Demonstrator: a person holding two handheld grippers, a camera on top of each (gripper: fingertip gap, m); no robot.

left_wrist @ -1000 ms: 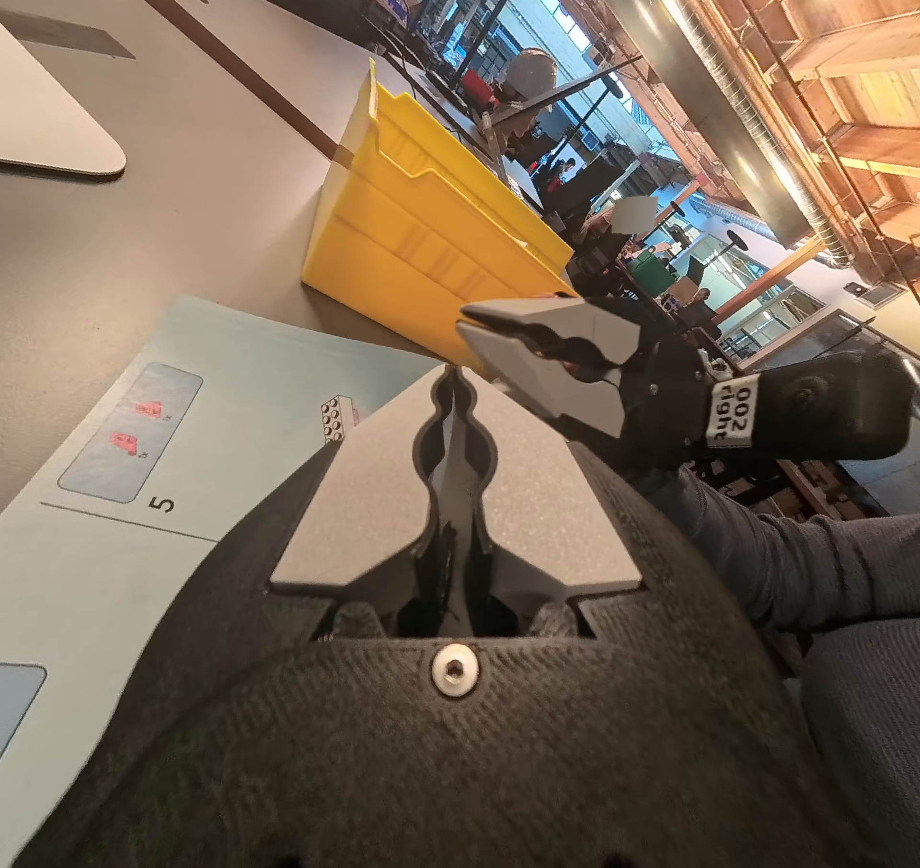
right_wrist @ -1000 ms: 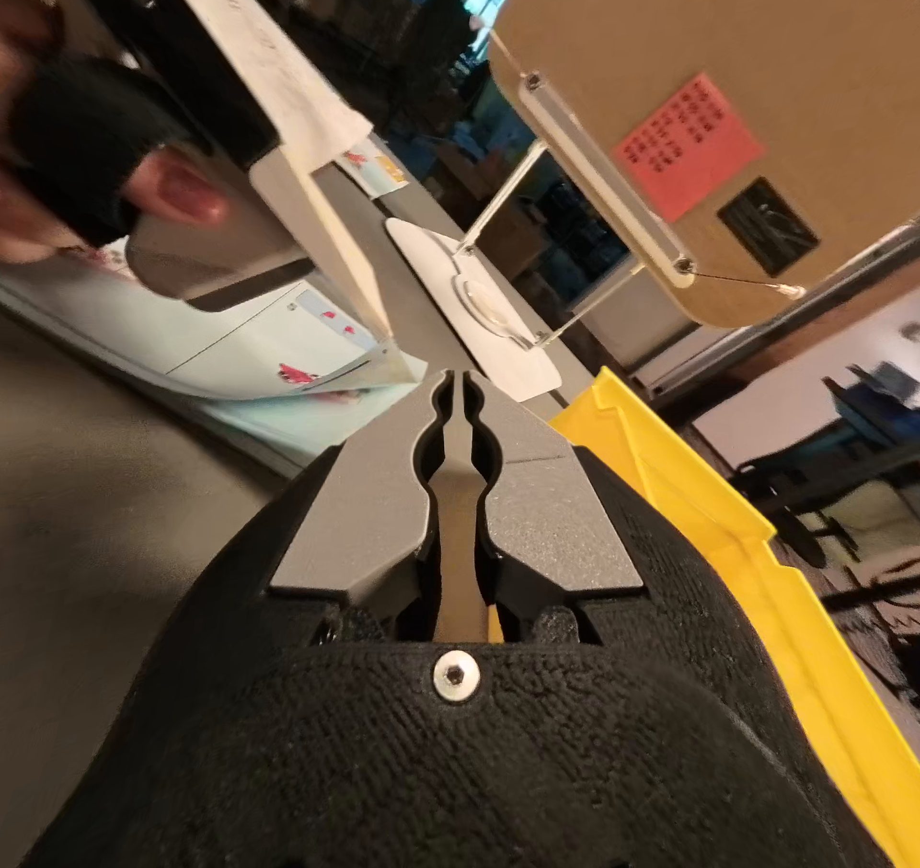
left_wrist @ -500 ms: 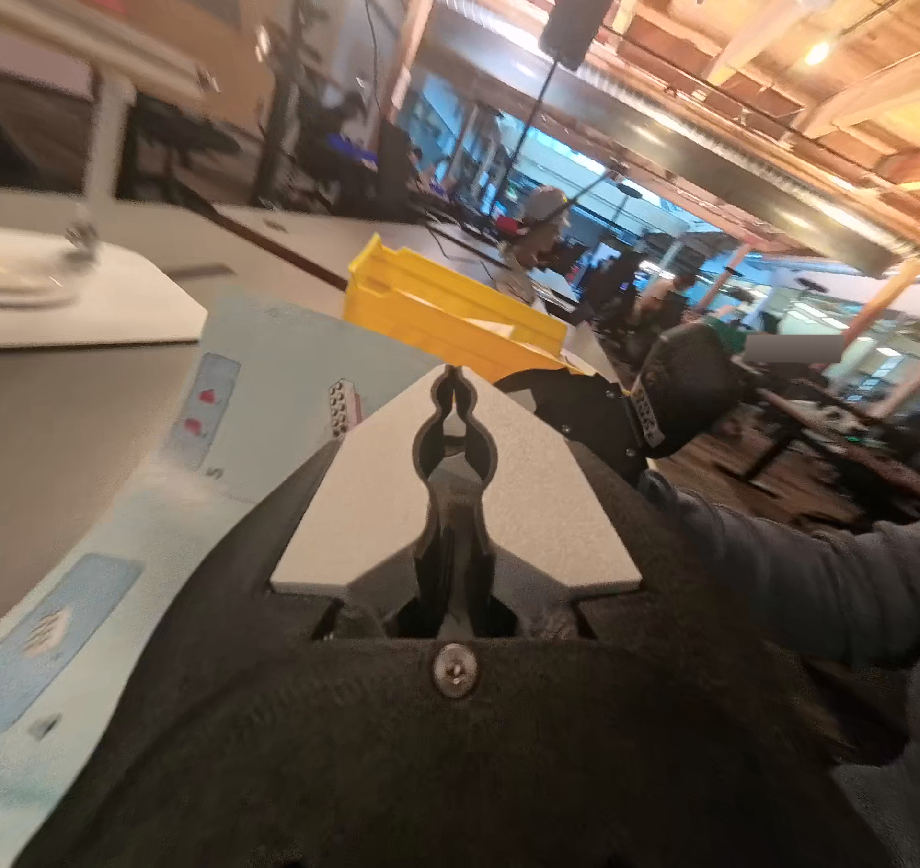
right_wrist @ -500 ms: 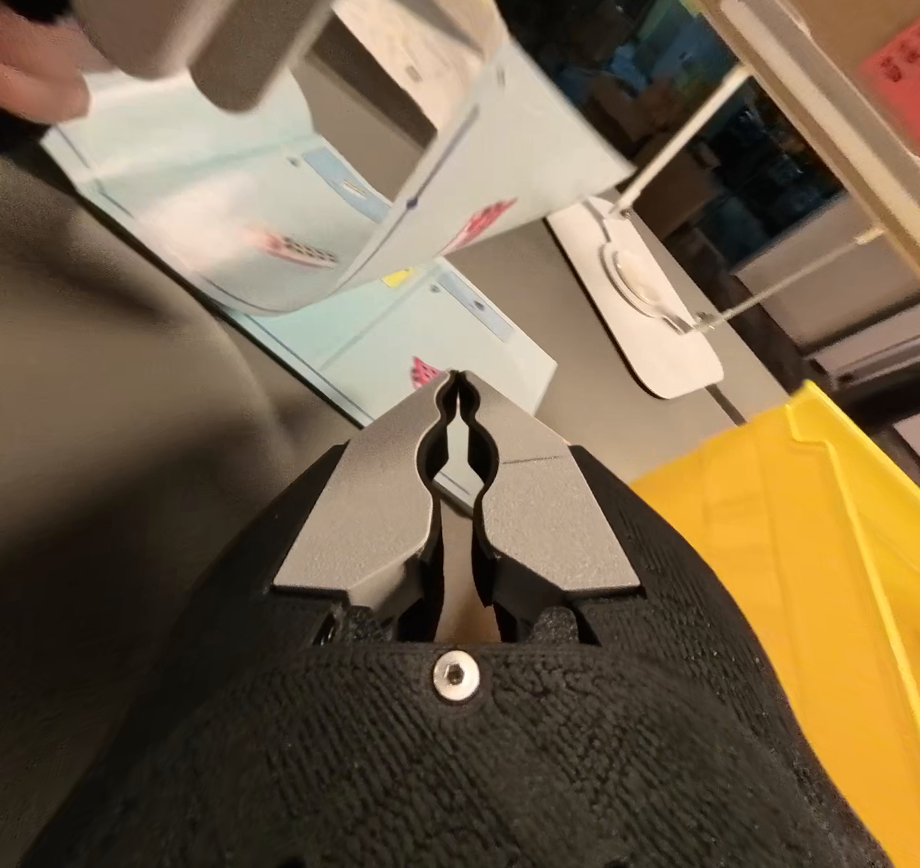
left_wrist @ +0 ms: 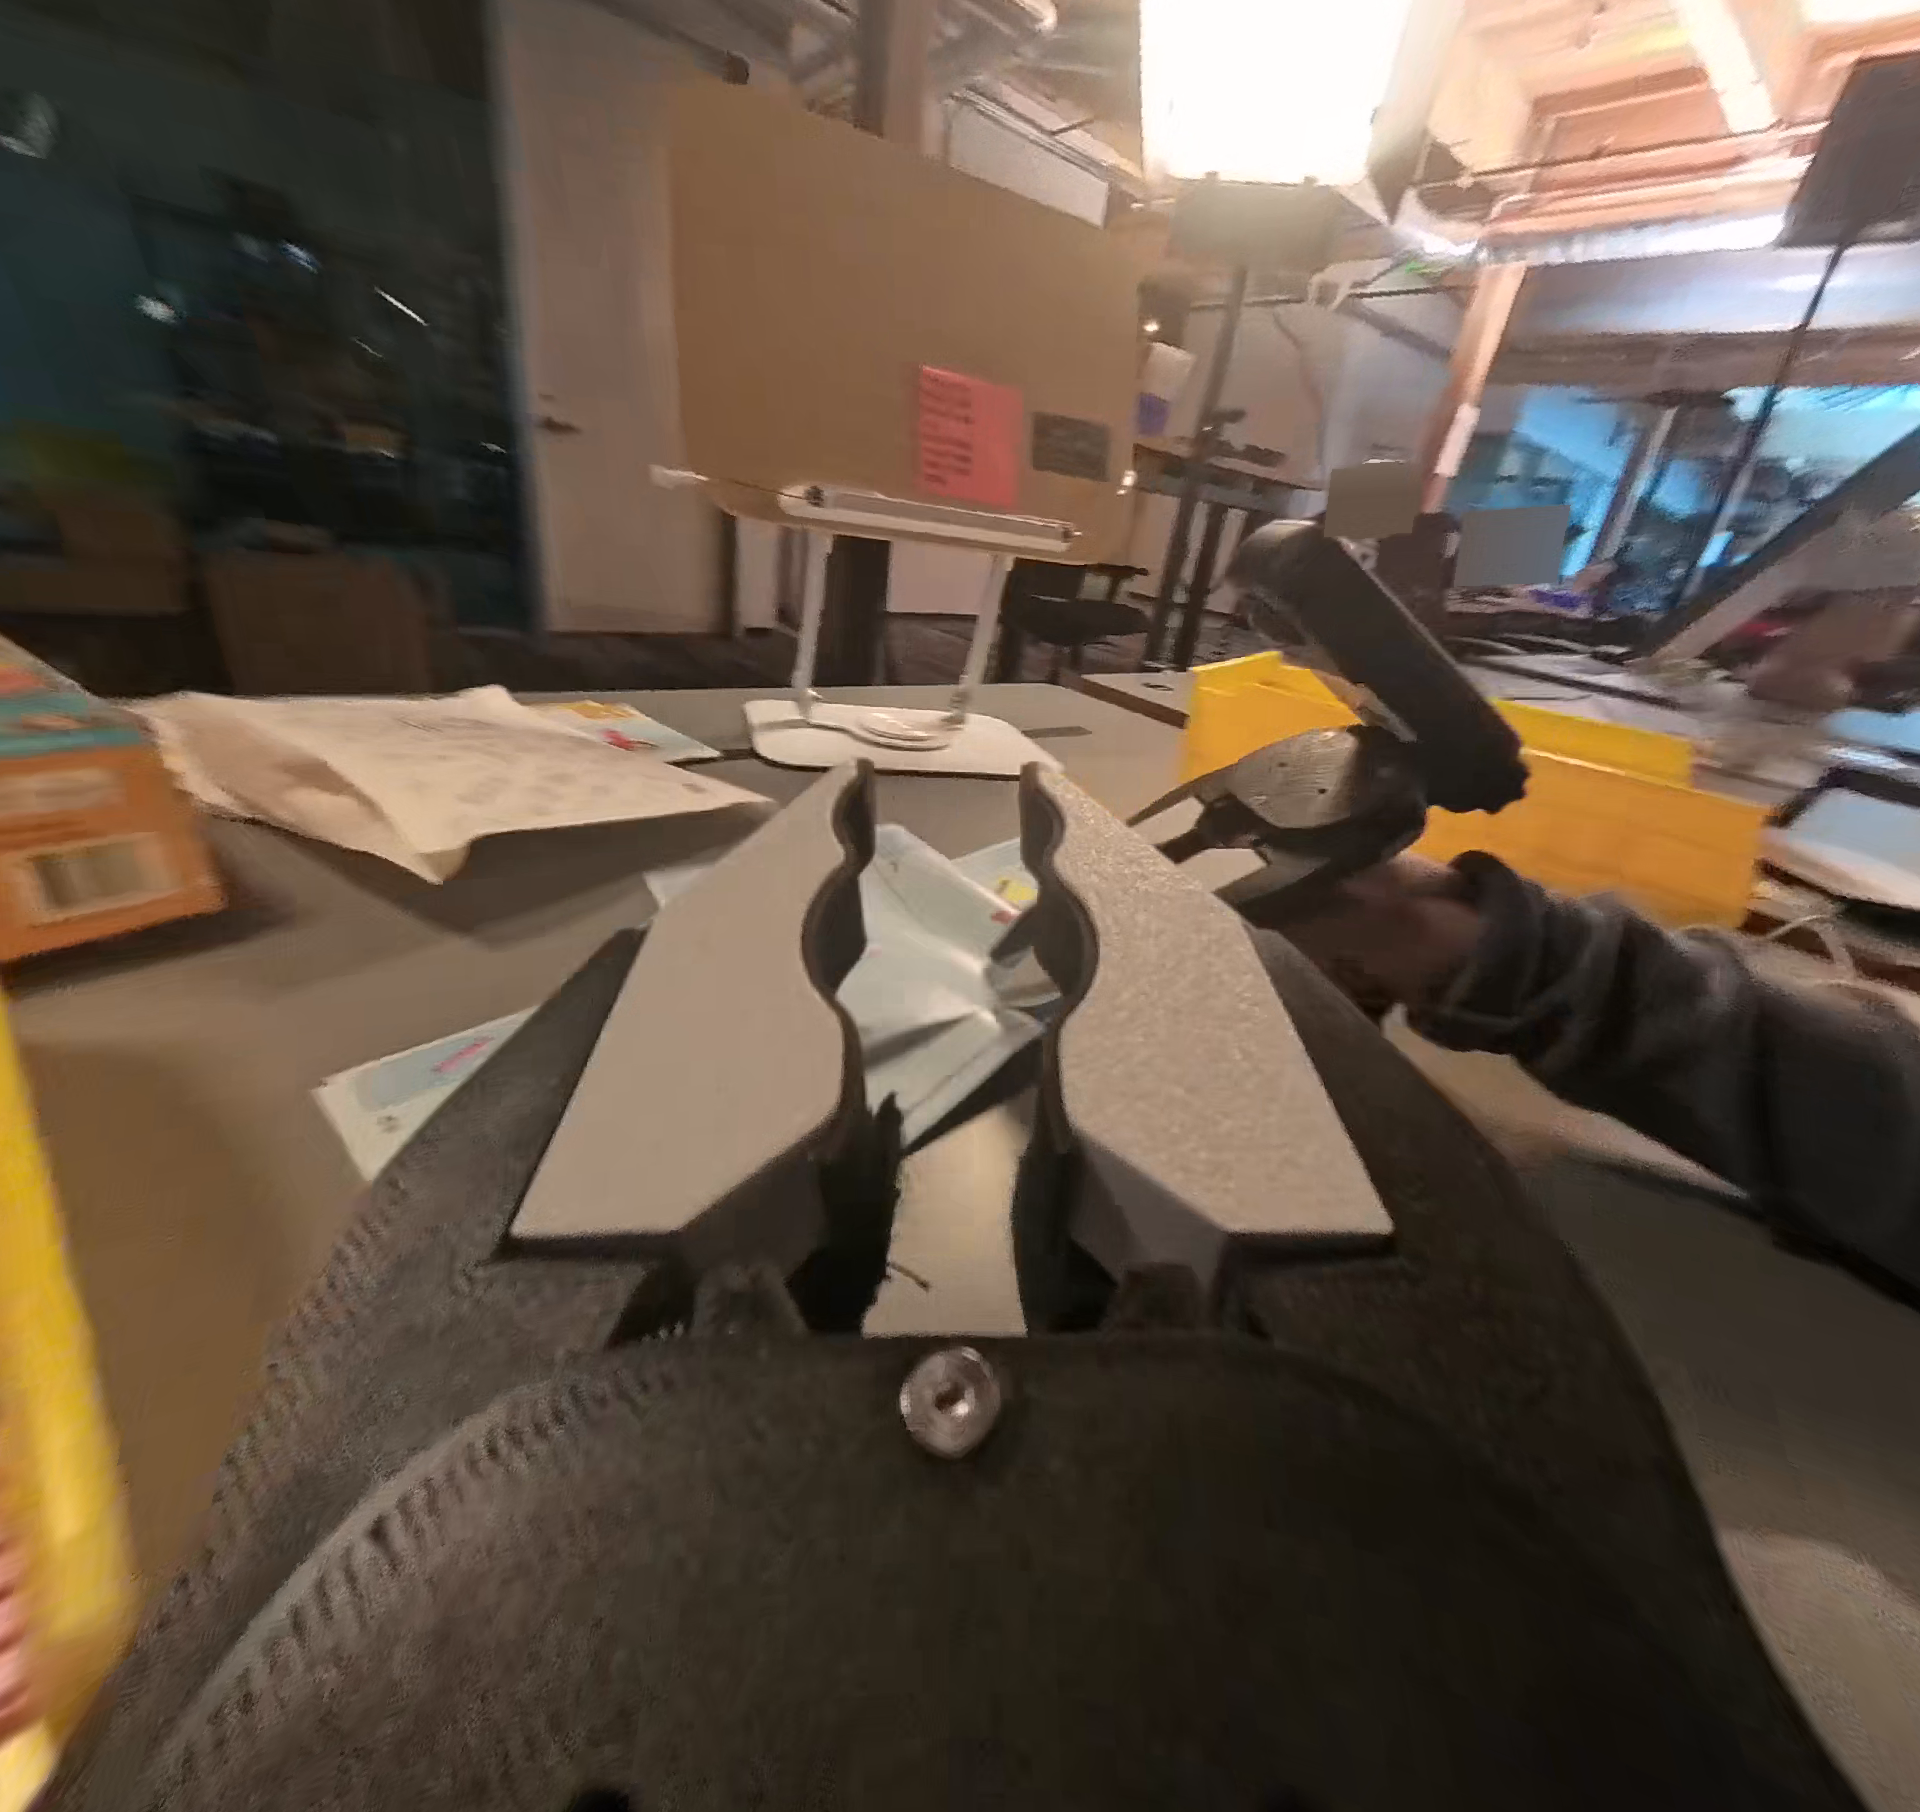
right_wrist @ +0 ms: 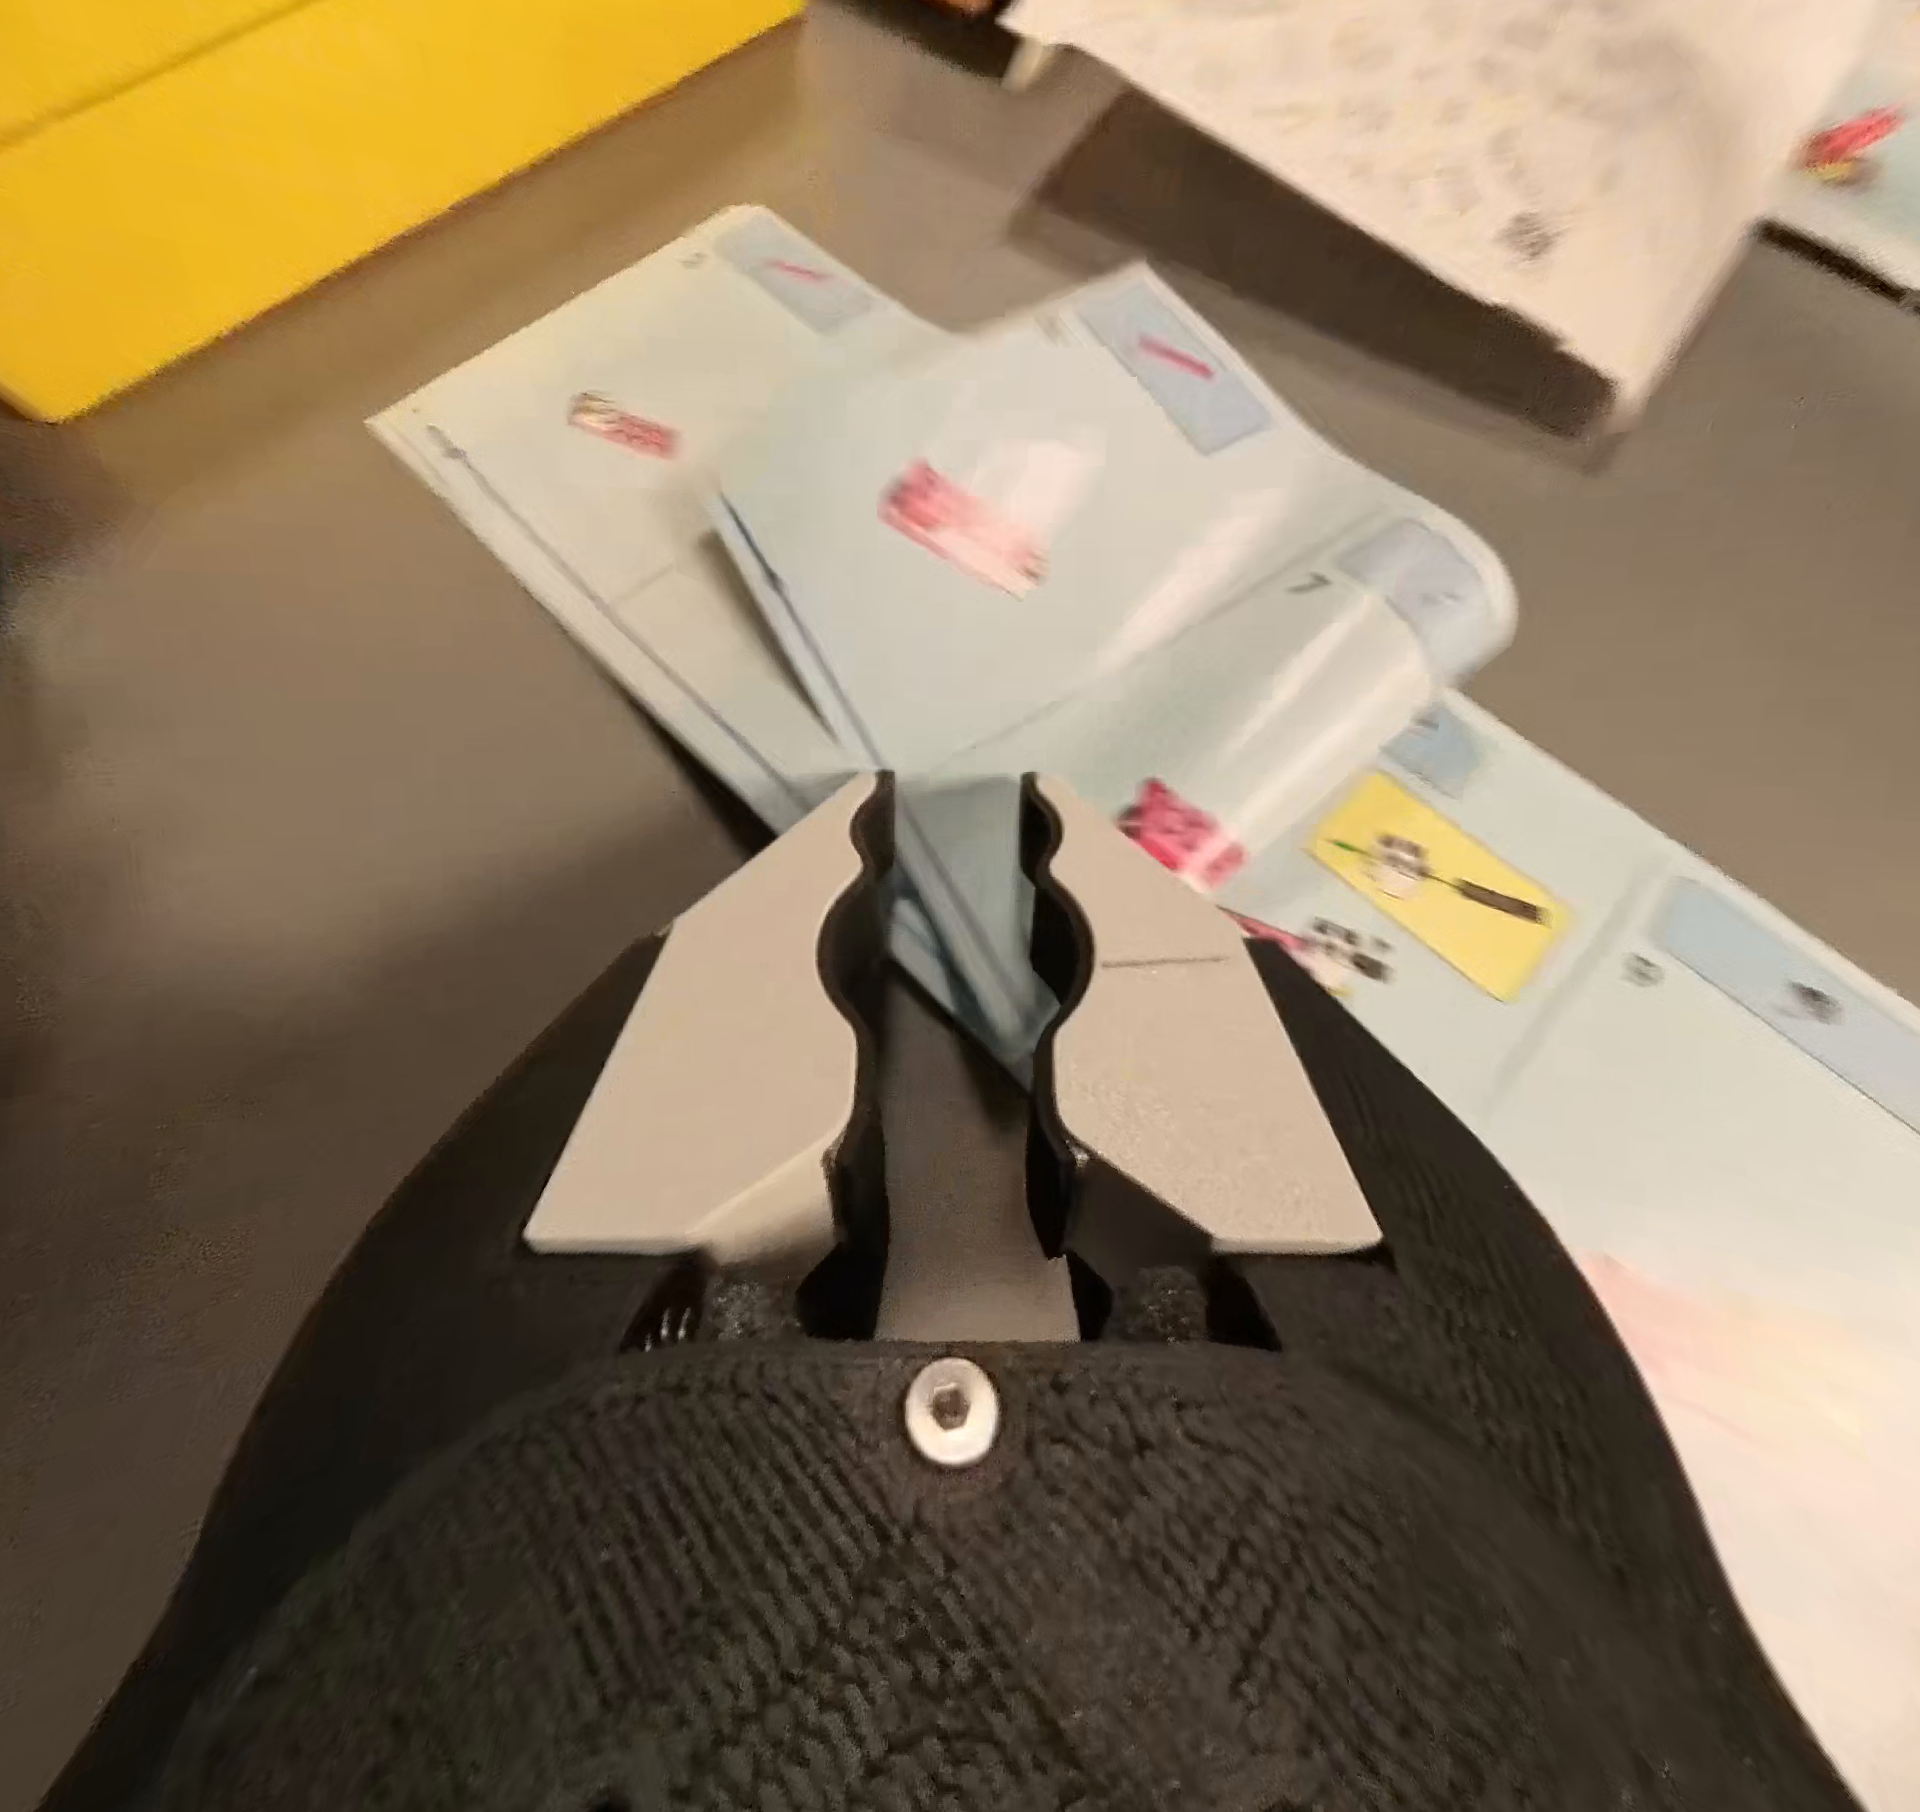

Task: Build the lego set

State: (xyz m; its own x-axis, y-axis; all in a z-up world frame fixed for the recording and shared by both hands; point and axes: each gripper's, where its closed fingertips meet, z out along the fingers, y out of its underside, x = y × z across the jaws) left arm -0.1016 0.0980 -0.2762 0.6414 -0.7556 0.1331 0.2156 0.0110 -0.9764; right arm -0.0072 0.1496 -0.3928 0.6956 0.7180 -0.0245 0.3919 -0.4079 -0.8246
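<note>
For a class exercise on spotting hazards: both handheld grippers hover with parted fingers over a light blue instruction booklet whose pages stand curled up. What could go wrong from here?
1. The light blue booklet has loose, curled pages; the open right gripper, right over its fold, could crease or tear a page.
2. The left gripper and the right gripper sit close together over the booklet and might knock into each other.
3. The white folded sheet overhangs nearby and could be swept along.
</note>
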